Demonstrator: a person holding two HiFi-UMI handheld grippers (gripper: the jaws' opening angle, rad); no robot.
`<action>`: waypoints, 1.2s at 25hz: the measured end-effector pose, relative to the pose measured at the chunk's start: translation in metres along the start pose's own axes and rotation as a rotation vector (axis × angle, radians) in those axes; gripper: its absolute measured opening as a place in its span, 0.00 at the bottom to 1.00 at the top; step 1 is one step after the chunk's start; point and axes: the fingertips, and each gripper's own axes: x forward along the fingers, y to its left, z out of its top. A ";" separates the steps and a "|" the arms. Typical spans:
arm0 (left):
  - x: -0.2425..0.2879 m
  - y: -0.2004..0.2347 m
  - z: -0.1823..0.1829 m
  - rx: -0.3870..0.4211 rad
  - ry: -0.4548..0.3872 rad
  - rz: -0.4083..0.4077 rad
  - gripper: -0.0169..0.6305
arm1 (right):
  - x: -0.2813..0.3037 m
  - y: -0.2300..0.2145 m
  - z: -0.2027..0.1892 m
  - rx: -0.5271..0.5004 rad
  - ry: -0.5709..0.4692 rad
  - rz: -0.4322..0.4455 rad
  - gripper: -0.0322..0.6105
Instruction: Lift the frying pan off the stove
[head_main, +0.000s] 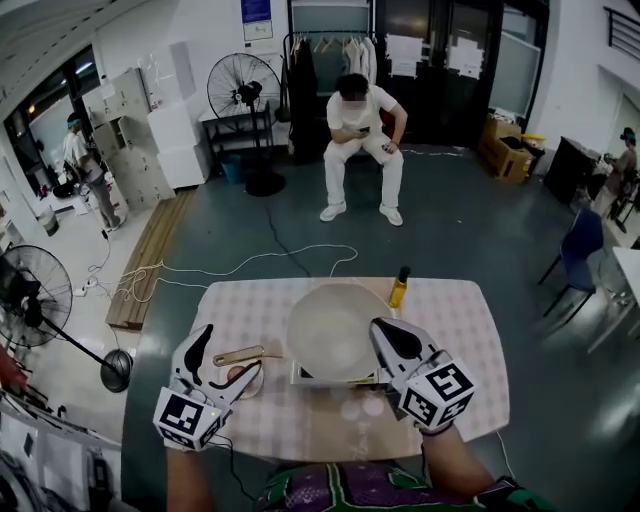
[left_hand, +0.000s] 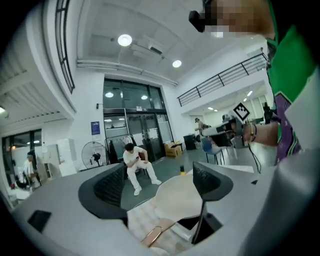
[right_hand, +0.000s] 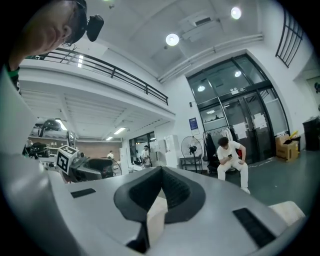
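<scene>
A cream frying pan (head_main: 335, 330) sits on a white stove (head_main: 300, 377) in the middle of the checked table (head_main: 450, 330). Its wooden handle (head_main: 240, 354) points left. My left gripper (head_main: 222, 362) is open at that handle, with one finger on each side and neither pad pressing on it. In the left gripper view the jaws (left_hand: 159, 195) stand wide apart, with the pan (left_hand: 177, 197) beyond them and the handle (left_hand: 157, 235) low in the gap. My right gripper (head_main: 392, 338) hovers at the pan's right rim. Its jaws (right_hand: 161, 172) are shut on nothing.
A yellow bottle (head_main: 399, 288) stands just behind the pan at the table's far edge. A seated person in white (head_main: 363, 130) is across the room. A cable (head_main: 250, 262) runs over the floor, and a standing fan (head_main: 40, 300) is at the left.
</scene>
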 end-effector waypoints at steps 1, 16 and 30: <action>0.004 0.002 -0.009 0.034 0.021 -0.020 0.70 | 0.003 0.001 -0.003 0.003 0.004 -0.006 0.06; 0.047 0.037 -0.110 0.185 0.275 -0.296 0.72 | 0.028 0.035 -0.034 0.012 0.026 -0.125 0.06; 0.086 0.040 -0.225 0.217 0.432 -0.460 0.72 | 0.041 0.050 -0.107 0.062 0.058 -0.266 0.06</action>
